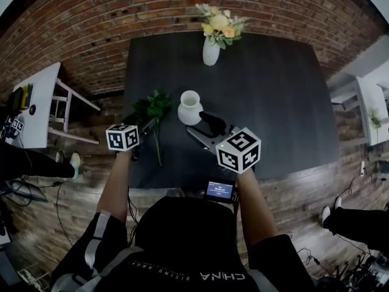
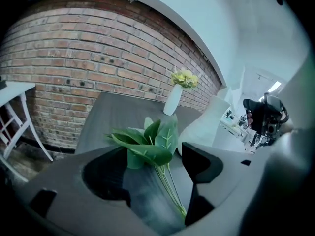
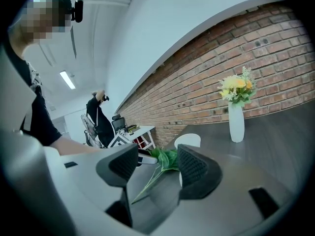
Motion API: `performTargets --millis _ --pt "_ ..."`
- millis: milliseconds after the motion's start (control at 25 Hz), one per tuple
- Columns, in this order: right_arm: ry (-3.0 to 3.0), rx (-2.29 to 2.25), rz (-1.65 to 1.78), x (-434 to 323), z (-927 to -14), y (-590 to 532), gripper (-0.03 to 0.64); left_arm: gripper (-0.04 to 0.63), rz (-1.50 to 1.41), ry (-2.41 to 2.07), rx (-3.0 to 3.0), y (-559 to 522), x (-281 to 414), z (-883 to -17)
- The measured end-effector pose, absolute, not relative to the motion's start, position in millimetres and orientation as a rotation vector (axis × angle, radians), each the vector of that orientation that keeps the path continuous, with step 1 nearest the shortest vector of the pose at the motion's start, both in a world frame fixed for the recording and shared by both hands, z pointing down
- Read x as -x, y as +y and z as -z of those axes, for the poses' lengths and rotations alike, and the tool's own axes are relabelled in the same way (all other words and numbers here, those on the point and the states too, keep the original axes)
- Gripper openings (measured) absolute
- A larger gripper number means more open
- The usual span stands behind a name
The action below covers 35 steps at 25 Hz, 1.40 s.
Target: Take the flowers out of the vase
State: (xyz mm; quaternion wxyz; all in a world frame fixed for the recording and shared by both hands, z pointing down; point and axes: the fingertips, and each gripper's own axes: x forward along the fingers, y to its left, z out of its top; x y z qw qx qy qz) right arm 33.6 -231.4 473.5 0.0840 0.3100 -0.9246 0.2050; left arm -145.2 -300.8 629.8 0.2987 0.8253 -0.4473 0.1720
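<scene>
At the far left we see a white side table (image 1: 39, 108) standing off the dark table (image 1: 273, 102), with the brick wall (image 1: 91, 17) behind both. Next comes the left gripper (image 1: 144, 125) (image 2: 152, 167), reaching in over the table's near edge toward its left side. Its jaws stand released, well apart. In the left gripper view the thin stems of the leafy flowers (image 1: 152, 108) (image 2: 157, 141) (image 3: 165, 159) run between the jaws, close by the right one, and we see neither pad pressing on them. These flowers are out of any vase and lie flat on the table, with the leaves toward the middle and the stems pointing to the near edge. Just to their right stands the short white vase (image 1: 190, 107) (image 2: 206, 122) (image 3: 188, 140), upright, with nothing showing in its mouth. Farther back, near the table's far edge, we find a tall white vase (image 1: 211, 52) (image 2: 173, 100) (image 3: 236, 122) that holds a yellow bouquet (image 1: 220, 24). To the right, the right gripper (image 1: 208, 119) (image 3: 157, 163) points at the short vase from the near edge. Its jaws are also spread and grasp nothing. In the right gripper view, the short vase sits beyond the jaws and partly behind the right one, while the stems lie on the table past the gap.
</scene>
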Motion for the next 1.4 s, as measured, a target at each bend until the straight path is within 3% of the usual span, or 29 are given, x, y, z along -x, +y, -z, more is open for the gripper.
performTargets --millis 400,720,800,960,1040,1160,1400 --pt "-2.72 -0.98 -0.598 -39.3 -477.0 -233.8 0.247 0.325 -0.301 -1.307 -2.309 -267.0 165.4 -558.4" --pt "-2.654 -1.019 -0.623 -55.4 -489.1 -228.1 0.244 0.321 -0.015 -1.115 -2.571 -249.9 108.6 -492.5" --pt "-2.638 -1.057 -0.611 -61.3 -490.0 -228.3 0.154 0.314 -0.015 -1.059 -2.607 -246.1 91.6 -488.8" --pt "-2.605 -1.107 -0.596 -72.9 -494.8 -226.8 0.076 0.191 -0.005 -0.987 -2.655 -237.8 62.8 -483.2" --pt "-2.597 -1.112 -0.605 -79.4 -497.9 -221.8 0.042 0.012 0.045 -0.957 -2.654 -230.7 52.0 -478.3" --pt "-2.599 -1.104 -0.609 -91.1 -499.8 -216.9 0.006 0.003 0.076 -0.926 -2.659 -220.9 35.6 -472.0" --pt "-2.609 -1.05 -0.588 -111.2 -506.3 -204.7 0.006 0.003 0.041 -0.927 -2.64 -200.0 6.9 -480.3"
